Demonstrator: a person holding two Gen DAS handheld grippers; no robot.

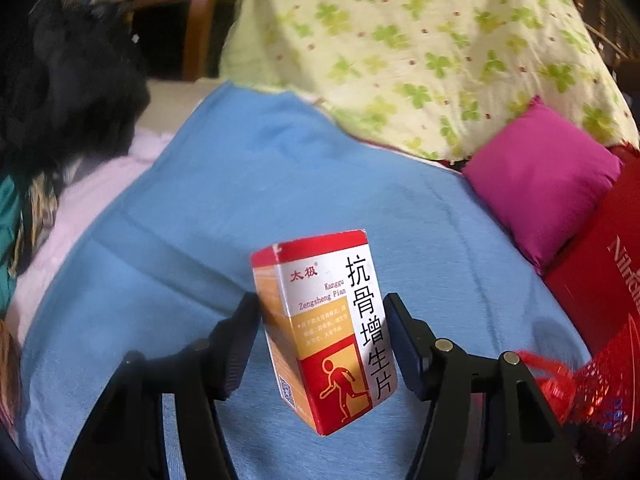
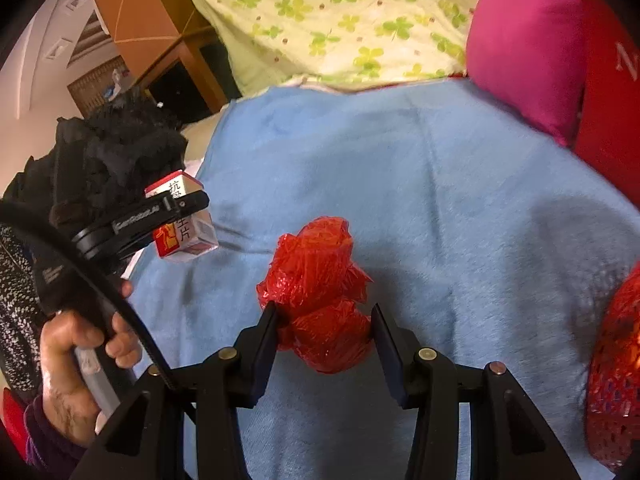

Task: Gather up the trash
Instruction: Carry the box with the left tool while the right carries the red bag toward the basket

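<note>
My left gripper [image 1: 320,344] is shut on a red, white and orange medicine box [image 1: 326,328] and holds it above the blue blanket [image 1: 224,208]. The box [image 2: 185,220] and the left gripper [image 2: 176,204] also show at the left of the right wrist view. My right gripper [image 2: 325,338] is shut on a crumpled red plastic bag [image 2: 320,296], held over the blue blanket [image 2: 460,200].
A magenta pillow [image 1: 540,184] and a red carton [image 1: 600,276] lie at the right. A green-flowered quilt [image 1: 420,48] is behind. A red net bag [image 2: 616,364] sits at the right edge. Black fluffy clothing [image 1: 68,92] lies at the left.
</note>
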